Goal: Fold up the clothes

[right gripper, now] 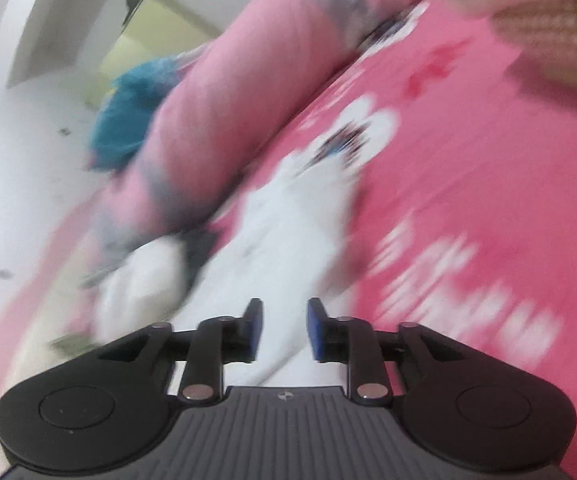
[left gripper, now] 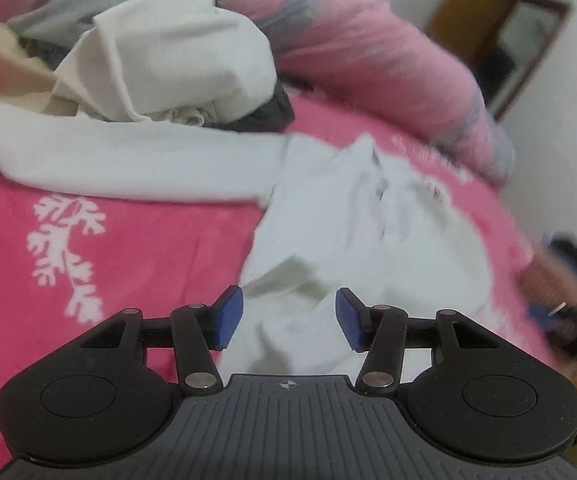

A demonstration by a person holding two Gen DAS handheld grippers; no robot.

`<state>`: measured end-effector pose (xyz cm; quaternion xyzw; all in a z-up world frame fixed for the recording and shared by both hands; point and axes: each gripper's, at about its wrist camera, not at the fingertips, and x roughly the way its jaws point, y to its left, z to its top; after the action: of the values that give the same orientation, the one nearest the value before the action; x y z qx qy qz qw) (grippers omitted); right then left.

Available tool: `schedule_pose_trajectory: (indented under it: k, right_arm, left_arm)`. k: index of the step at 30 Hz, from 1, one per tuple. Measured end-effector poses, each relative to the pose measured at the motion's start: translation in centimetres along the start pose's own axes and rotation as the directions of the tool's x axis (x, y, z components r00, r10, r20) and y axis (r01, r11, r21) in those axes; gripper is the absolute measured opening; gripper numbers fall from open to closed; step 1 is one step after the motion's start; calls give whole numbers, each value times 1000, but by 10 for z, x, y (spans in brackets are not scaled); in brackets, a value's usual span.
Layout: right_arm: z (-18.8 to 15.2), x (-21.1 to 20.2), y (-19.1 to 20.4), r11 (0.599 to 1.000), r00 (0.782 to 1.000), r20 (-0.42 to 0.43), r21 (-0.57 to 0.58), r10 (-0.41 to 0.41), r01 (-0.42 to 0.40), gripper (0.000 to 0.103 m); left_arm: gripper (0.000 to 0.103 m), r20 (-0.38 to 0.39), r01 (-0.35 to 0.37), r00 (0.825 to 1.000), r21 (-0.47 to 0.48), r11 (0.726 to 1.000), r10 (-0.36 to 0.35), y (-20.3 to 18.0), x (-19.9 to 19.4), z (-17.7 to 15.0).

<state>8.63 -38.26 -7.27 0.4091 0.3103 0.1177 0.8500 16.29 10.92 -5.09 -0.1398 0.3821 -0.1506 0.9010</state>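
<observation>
Across frame centre, on pink bed sheet (left gripper: 136, 248): rumpled white garment (left gripper: 352, 232).
Left gripper (left gripper: 289, 322) fingers wide, right gripper (right gripper: 285, 330) fingers narrower, both empty; blurred swing risks snagging loose folds.

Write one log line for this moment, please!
left gripper: open | right gripper: open | crumpled white cotton garment: unfolded on pink bedsheet

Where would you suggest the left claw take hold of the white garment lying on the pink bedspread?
Probably the raised fold of the white garment nearest the open left claw, coming from straight ahead and slightly above. The cloth bunches into a ridge there, so the pads could close across it rather than scrape the pink bedspread.
</observation>
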Motion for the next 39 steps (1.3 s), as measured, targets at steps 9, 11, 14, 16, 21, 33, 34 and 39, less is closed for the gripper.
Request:
schedule_pose_trajectory:
  k: [9,11,14,16,21,33,34,39]
  right_arm:
    - [-94,66,80,989,957,-282,146,74,-33,34]
    - [-103,74,78,987,957,-287,163,43,4,35]
    - [-104,64,70,985,967,-253,155,-37,78,34]
    - [-105,57,65,980,969,-229,152,-90,127,35]
    - [-102,30,47,961,966,-163,162,-199,226,35]
    - [-102,1,33,957,971,-111,178,-211,228,35]
    - [-103,4,37,961,972,-117,163,-205,222,35]
    - [-116,26,72,985,972,-157,-2,-173,175,35]
  left_arm:
    - [55,73,-68,996,253,965,51,-4,26,-13]
    - [54,75,-90,995,301,949,70,-5,35,-15]
    - [38,80,-119,992,368,922,96,-5,47,-19]
    - [18,79,-113,993,376,920,89,-6,50,-21]
    - [0,93,-65,995,328,942,36,-7,15,-21]
    - [0,67,38,997,152,988,-49,5,-50,-24]
    - [0,45,28,998,145,989,-34,10,-44,-28]
    - [0,-36,-9,999,110,994,13,33,-19,-48]
